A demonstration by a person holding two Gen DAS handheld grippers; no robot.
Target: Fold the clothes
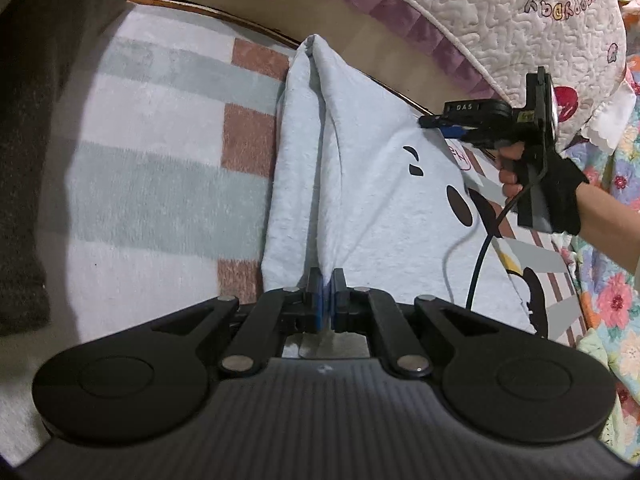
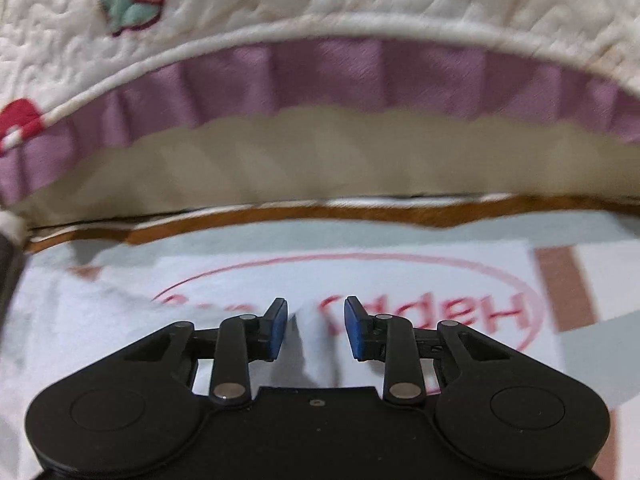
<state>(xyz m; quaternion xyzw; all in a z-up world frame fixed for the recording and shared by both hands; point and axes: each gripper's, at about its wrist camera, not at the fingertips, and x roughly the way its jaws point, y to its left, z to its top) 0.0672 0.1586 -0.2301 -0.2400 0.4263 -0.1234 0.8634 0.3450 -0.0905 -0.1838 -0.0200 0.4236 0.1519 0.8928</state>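
Shirt [image 1: 360, 208]: pale blue, long axis running straight ahead of the left gripper [image 1: 327, 296], which pinches its near fold. Right gripper [image 2: 316, 328]: jaws parted around a raised ridge of cloth, pads not touching it.

Pale striped blanket [image 1: 160, 128] with brown blocks, light blue garment [image 1: 380, 208] lying flat on it

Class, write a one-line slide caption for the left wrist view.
Left gripper pinches the pale blue garment's folded edge on a striped blanket.
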